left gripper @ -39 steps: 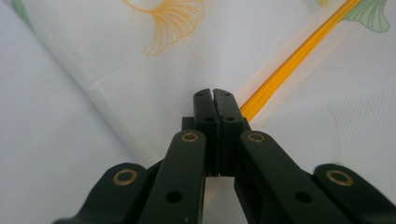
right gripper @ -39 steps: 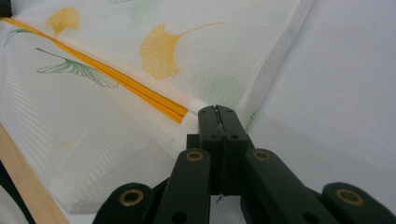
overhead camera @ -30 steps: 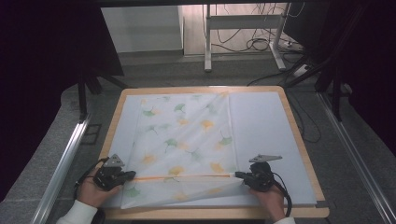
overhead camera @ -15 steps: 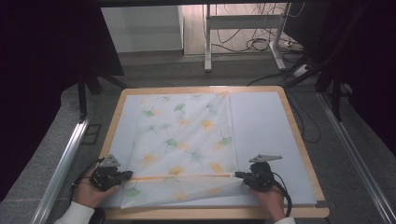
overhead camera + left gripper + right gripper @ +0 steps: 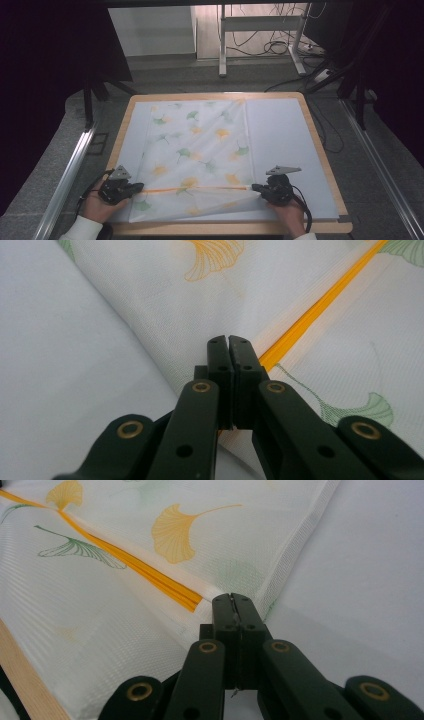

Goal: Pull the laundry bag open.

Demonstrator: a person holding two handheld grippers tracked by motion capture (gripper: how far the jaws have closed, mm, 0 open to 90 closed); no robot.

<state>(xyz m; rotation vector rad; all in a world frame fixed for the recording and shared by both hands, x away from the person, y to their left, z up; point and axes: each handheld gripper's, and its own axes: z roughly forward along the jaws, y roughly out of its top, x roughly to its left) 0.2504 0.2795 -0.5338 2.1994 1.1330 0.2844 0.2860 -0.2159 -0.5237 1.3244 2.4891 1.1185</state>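
Fingers point(image 5: 229, 347) of the left gripper point(image 5: 134, 188) and right gripper point(image 5: 258, 188) each pinch opposite edges of the leaf-print cloth point(image 5: 197, 150), its orange fold stretched taut between them.

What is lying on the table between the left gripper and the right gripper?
The printed cloth, its orange stripe stretched from left gripper to right gripper; the high view shows it.

Left hand point(image 5: 95, 207): yours, coming in at the near left, wrapped around its gripper.
Left gripper point(image 5: 139, 187): jaws pressed together, pointing right.
Right hand point(image 5: 290, 215): near right, behind its gripper.
Right gripper point(image 5: 255, 188): jaws closed tight, pointing left, level with the other.
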